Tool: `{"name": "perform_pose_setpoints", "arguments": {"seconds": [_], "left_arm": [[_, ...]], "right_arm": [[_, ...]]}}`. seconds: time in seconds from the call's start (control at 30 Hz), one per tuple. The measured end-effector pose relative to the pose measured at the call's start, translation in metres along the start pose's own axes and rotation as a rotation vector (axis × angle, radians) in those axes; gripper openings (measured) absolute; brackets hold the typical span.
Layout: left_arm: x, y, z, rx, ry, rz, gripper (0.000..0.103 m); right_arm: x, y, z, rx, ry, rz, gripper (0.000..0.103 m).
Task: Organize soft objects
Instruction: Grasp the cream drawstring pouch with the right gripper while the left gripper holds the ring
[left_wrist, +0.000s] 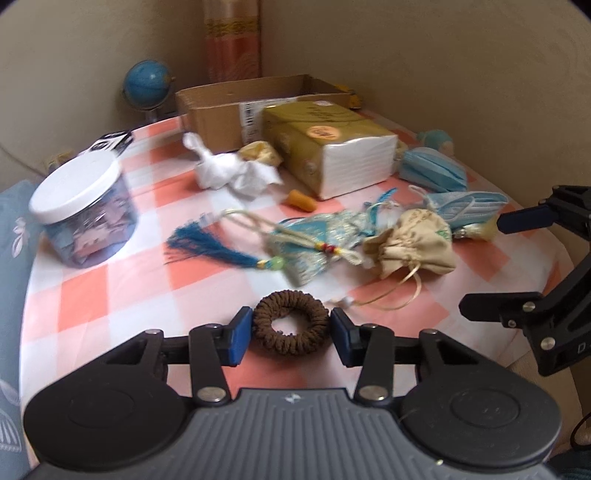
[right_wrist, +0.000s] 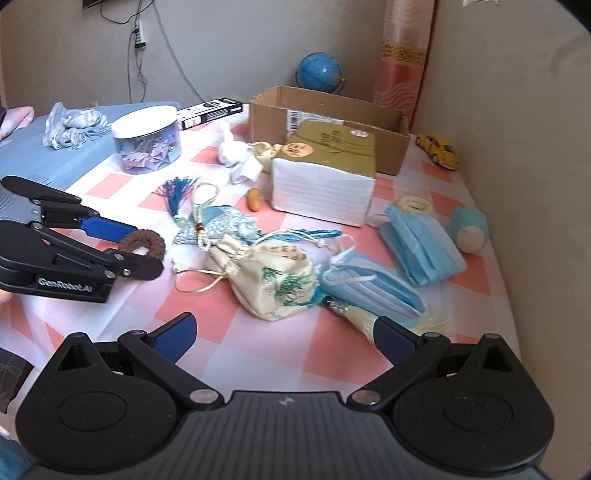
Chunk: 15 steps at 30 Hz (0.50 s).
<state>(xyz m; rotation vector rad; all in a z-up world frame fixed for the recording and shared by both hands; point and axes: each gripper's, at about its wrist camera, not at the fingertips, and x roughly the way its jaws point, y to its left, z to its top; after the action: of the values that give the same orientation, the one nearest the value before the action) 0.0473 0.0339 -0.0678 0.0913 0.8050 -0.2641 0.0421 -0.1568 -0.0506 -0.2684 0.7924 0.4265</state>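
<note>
The left claw sits low over the desk with a brown scrunchie between its blue pads; both pads touch the ring's sides, so it is clamped on the scrunchie. Just beyond the claw lie a tasselled sachet and a cream pouch. The right claw stands wide apart and empty, with the pouch just ahead of it and a blue mask by its right pad.
</note>
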Motion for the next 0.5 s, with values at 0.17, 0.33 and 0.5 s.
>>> {"name": "perform_pose_setpoints", "arguments": {"seconds": [0.17,0.33,0.5], "left_arm": [[-0.007,0.018,-0.006,-0.065,0.012,0.031,0.045],[-0.008,0.022,-0.007,-0.079,0.02,0.042,0.045],[-0.005,0.02,-0.007,-0.077,0.024,0.039,0.045]], "right_arm": [[0.009,0.005,0.007,-0.007,0.003,0.069,0.103],[0.015,0.009,0.019,0.001,-0.022,0.101,0.103],[0.021,0.004,0.029,0.034,-0.039,0.112,0.103]]}}
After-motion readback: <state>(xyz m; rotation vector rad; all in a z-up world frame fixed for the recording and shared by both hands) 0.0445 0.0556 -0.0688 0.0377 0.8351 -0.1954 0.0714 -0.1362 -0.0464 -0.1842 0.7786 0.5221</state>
